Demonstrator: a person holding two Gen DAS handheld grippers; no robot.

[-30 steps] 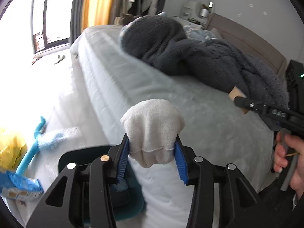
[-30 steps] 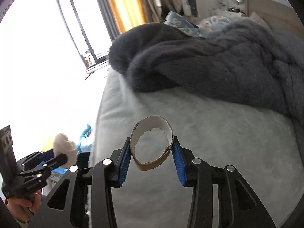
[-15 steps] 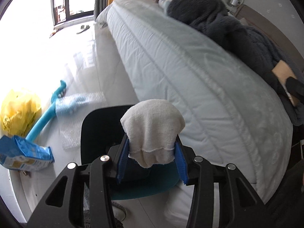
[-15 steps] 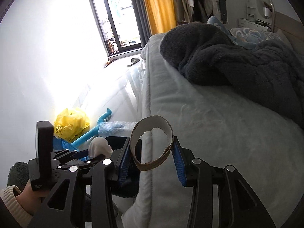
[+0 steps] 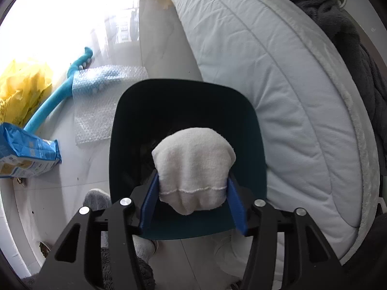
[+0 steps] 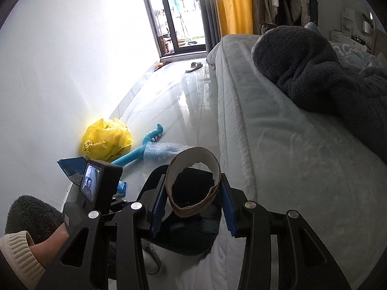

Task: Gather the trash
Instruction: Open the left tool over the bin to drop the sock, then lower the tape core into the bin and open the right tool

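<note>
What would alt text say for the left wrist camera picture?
The left hand-held gripper pinches a balled white sock above a dark teal bin beside a bed. A blue packet, yellow bag and bubble wrap litter the floor.

Bin [image 5: 186, 91] between bed [image 5: 278, 84] and wall [image 6: 60, 72]

Home bedroom: bed [image 6: 278, 145] with pale quilted mattress cover; dark fleece blanket [image 6: 314, 72] heaped on it; yellow curtain [image 6: 233, 4] beside glass balcony door [image 6: 179, 19]; hanging clothes [image 6: 290, 0]; glossy tiled floor [image 6: 174, 101]
</note>
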